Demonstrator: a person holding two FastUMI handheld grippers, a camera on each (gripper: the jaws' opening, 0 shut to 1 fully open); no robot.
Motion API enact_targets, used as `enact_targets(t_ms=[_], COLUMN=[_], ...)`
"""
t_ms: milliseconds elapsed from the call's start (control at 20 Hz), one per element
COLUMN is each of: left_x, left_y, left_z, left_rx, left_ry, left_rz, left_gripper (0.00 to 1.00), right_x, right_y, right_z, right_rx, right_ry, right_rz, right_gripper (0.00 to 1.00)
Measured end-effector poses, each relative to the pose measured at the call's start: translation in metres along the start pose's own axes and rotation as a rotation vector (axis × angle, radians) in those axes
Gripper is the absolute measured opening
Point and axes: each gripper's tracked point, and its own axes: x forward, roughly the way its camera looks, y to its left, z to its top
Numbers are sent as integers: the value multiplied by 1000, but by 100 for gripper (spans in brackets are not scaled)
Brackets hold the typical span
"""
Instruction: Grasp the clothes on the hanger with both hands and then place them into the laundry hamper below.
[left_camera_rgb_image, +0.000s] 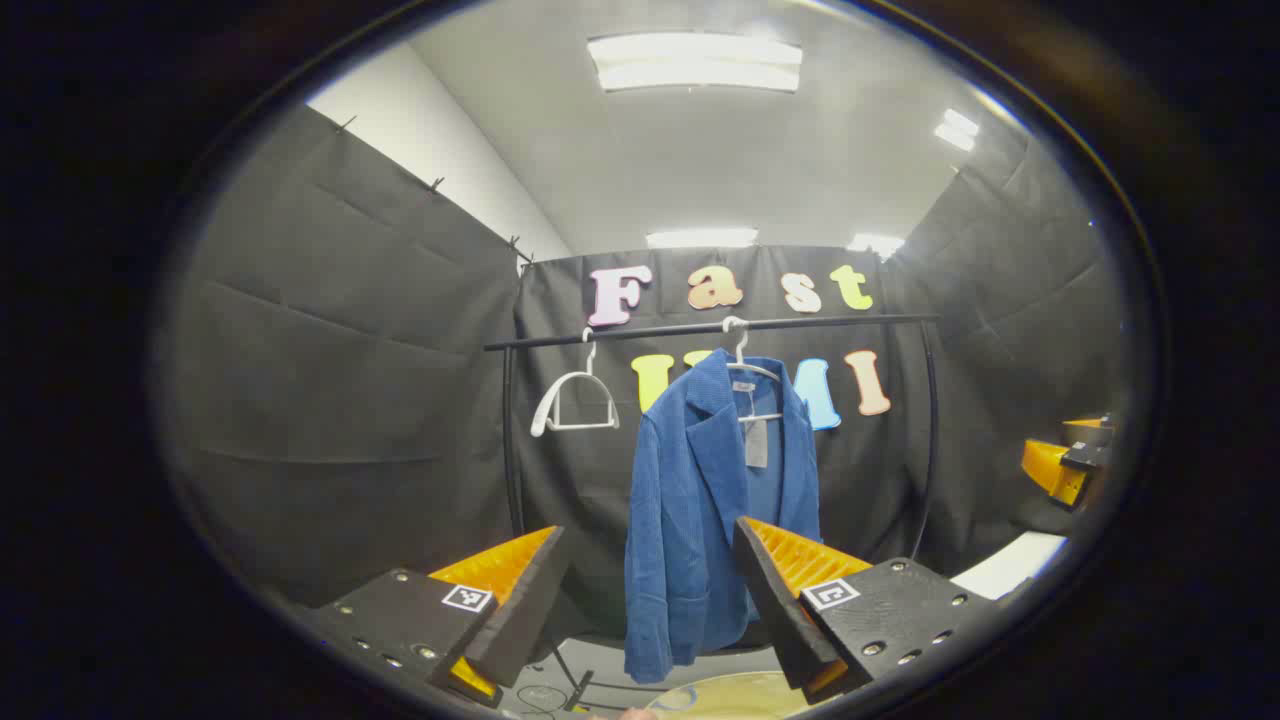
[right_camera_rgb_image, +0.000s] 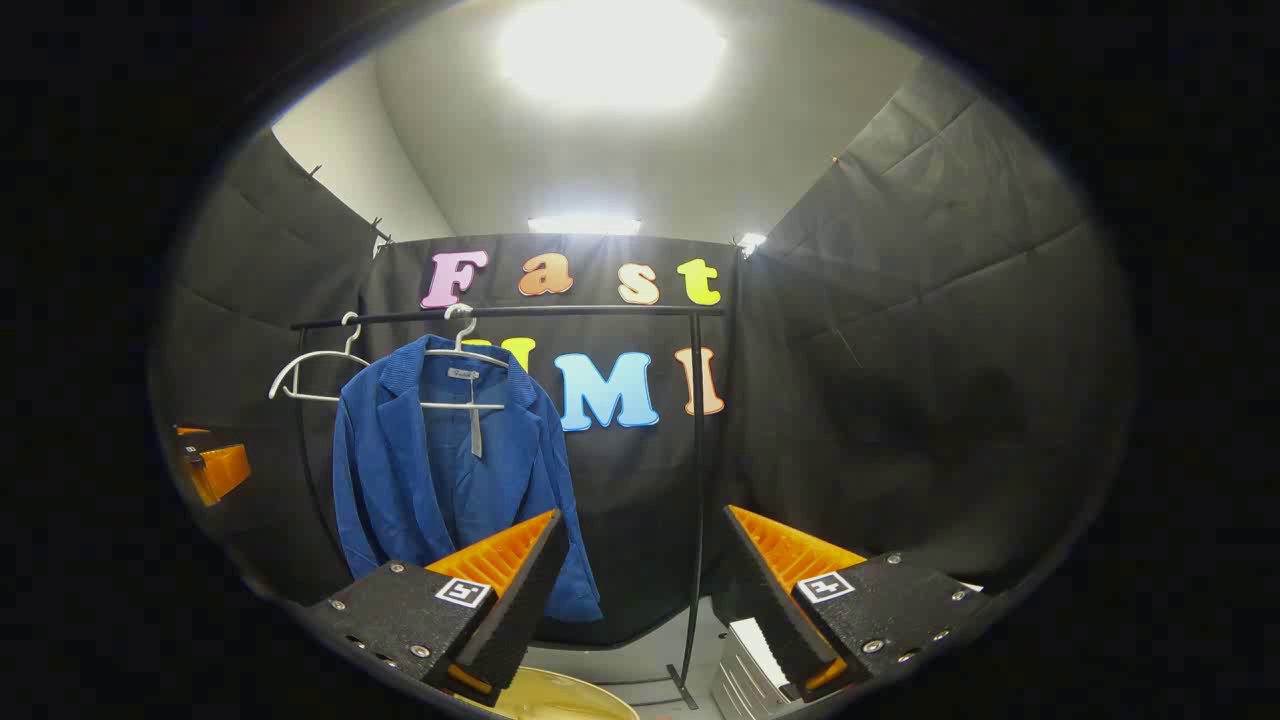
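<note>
Black quilted cloth walls (right_camera_rgb_image: 900, 300) close the booth on three sides, with a white wall (left_camera_rgb_image: 440, 150) rising behind at ten o'clock. Ceiling light panels (left_camera_rgb_image: 695, 62) glow at twelve o'clock. A black garment rail (right_camera_rgb_image: 500, 314) stands against the back cloth above grey floor (right_camera_rgb_image: 640, 660).

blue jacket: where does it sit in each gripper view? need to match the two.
Left gripper view: blue jacket hangs just right of center, between that gripper's fingers.
Right gripper view: it hangs left of center, above the left finger.
Shared landmark: the black rail, with an empty white hanger left of the jacket.
</note>
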Motion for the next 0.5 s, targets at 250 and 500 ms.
enact_targets(t_ms=[250,500], left_x=[1,6], left_y=[2,1], left_z=[1,1], left_rx=[-3,4], left_ry=[4,2], left_rz=[11,19], left_gripper=[95,95], right_x=[1,7], right_y=[0,2], right_z=[0,1], right_rx=[3,25], right_ry=[-1,5], right_rz=[7,20], right_gripper=[95,95])
